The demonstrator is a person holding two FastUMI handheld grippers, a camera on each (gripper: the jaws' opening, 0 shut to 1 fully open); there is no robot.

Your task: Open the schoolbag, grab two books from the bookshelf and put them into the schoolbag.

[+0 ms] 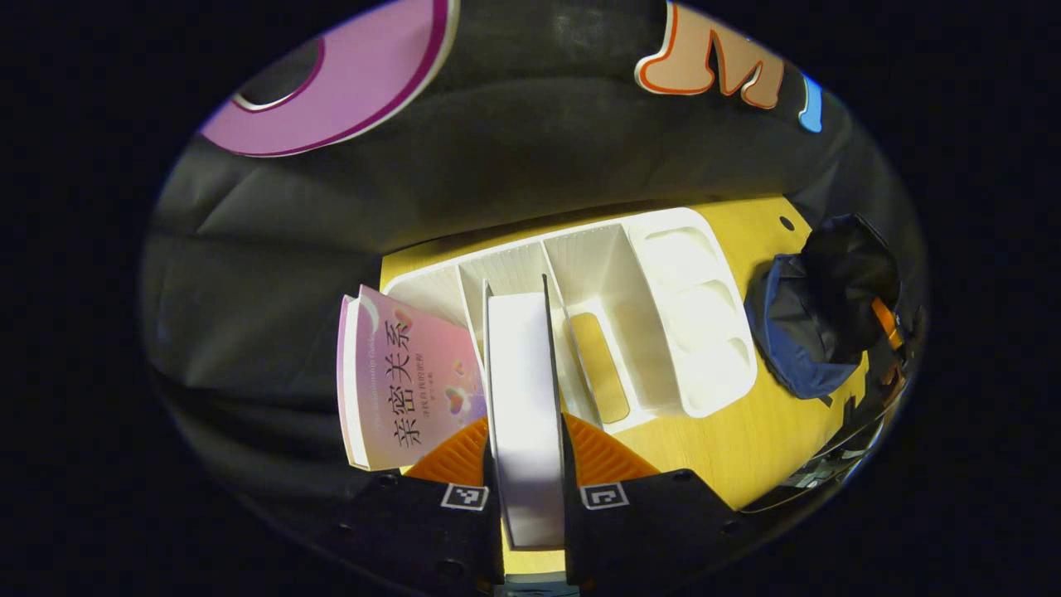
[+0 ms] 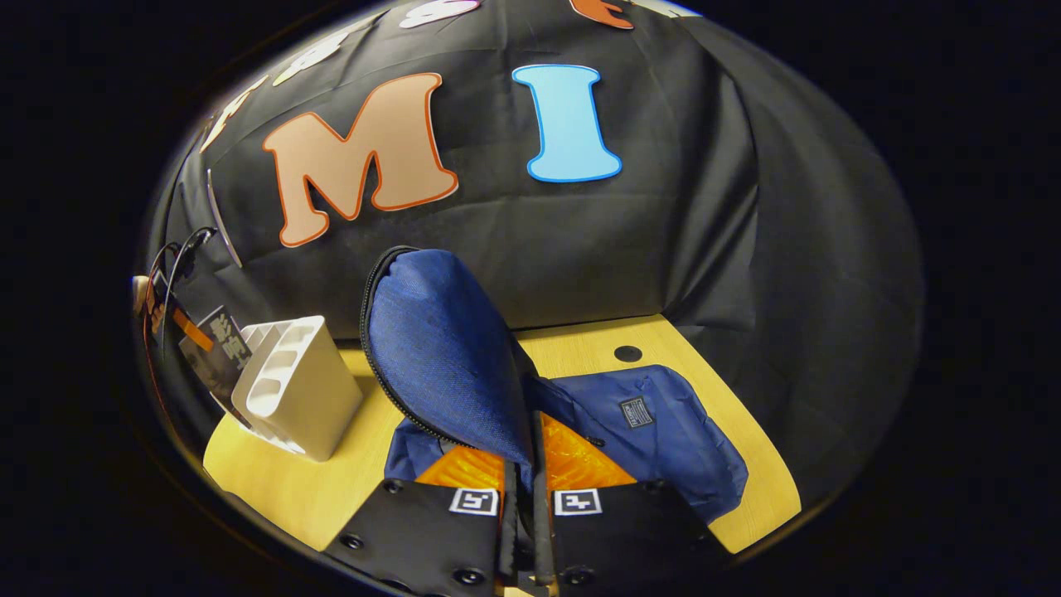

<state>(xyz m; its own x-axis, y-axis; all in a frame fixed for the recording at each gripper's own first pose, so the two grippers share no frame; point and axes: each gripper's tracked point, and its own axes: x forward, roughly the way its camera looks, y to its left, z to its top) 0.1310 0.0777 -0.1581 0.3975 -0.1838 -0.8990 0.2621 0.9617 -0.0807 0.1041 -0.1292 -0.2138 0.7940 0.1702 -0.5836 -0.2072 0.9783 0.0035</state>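
My left gripper (image 1: 528,464) is shut on a book (image 1: 522,398) seen edge-on, white pages toward me, standing over the middle slot of the white bookshelf (image 1: 696,315). A pink book (image 1: 410,381) leans out of the shelf's left end. The dark blue schoolbag (image 1: 821,323) lies to the right of the shelf. In the right gripper view, my right gripper (image 2: 524,477) is shut on the schoolbag's zipped flap (image 2: 439,348) and holds it raised, while the bag's body (image 2: 663,431) lies flat on the table.
The yellow table (image 2: 282,489) carries the bookshelf (image 2: 298,385) at the left. A dark-covered book (image 2: 217,344) and some cables show just past the shelf. A small round hole (image 2: 627,353) is in the tabletop behind the bag. Black cloth walls the back and sides.
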